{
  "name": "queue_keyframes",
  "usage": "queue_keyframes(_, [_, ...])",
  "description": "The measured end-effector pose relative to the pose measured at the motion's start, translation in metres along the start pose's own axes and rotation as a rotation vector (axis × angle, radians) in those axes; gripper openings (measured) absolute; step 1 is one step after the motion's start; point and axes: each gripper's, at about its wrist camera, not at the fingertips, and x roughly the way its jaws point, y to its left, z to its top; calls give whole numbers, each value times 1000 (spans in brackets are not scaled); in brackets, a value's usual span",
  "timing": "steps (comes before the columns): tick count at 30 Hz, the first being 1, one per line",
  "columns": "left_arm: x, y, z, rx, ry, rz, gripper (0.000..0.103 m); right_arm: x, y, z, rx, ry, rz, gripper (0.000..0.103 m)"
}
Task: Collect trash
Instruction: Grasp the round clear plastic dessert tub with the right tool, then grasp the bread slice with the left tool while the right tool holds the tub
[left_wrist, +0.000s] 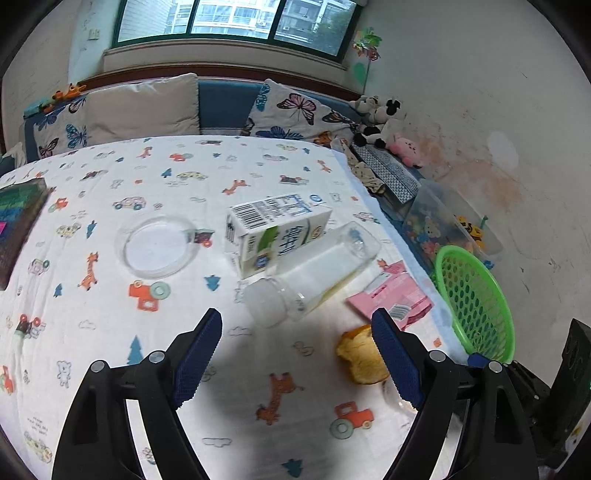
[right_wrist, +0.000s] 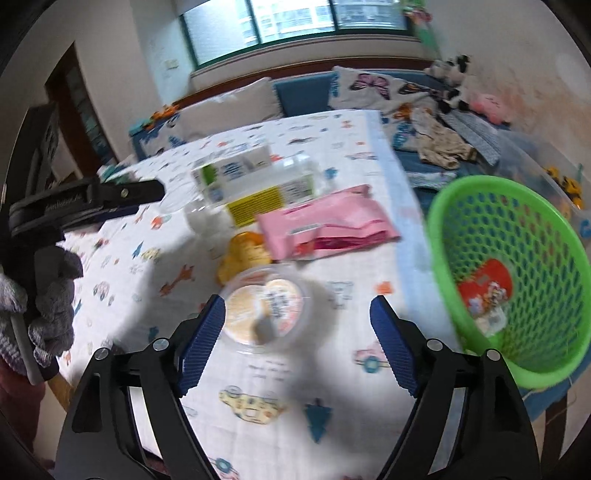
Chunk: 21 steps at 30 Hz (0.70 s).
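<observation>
My left gripper (left_wrist: 295, 326) is open and empty above the patterned tablecloth. Ahead of it lie a clear plastic bottle (left_wrist: 314, 275) on its side, a white milk carton (left_wrist: 275, 230), a pink wrapper (left_wrist: 393, 295) and a piece of bread (left_wrist: 360, 356) by the right finger. My right gripper (right_wrist: 297, 314) is open and empty, just short of a clear lidded cup (right_wrist: 264, 306). The bread (right_wrist: 240, 254), pink wrapper (right_wrist: 328, 225), bottle (right_wrist: 258, 184) and carton (right_wrist: 229, 168) lie beyond. A green basket (right_wrist: 517, 273) at the table's right edge holds a red packet (right_wrist: 485, 291).
A clear round lid (left_wrist: 157, 245) lies left of the carton. A dark book (left_wrist: 16, 225) sits at the table's left edge. The green basket (left_wrist: 476, 302) stands at the right edge. A sofa with cushions and plush toys (left_wrist: 376, 122) runs behind the table. The left gripper (right_wrist: 92, 203) shows in the right wrist view.
</observation>
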Motion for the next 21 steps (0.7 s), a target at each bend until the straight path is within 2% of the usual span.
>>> queue_keyframes(6, [1, 11, -4, -15, 11, 1, 79, 21, 20, -2, -58, 47, 13, 83])
queue_keyframes(14, [10, 10, -8, -12, 38, -17, 78, 39, 26, -3, -84, 77, -22, 82])
queue_keyframes(17, [13, 7, -8, -8, 48, -28, 76, 42, 26, -4, -81, 85, -21, 76])
queue_keyframes(19, [16, 5, -8, -6, 56, -35, 74, 42, 25, -5, -78, 89, -14, 68])
queue_keyframes(21, [20, 2, -8, -1, 62, -42, 74, 41, 24, -6, -76, 88, -12, 68])
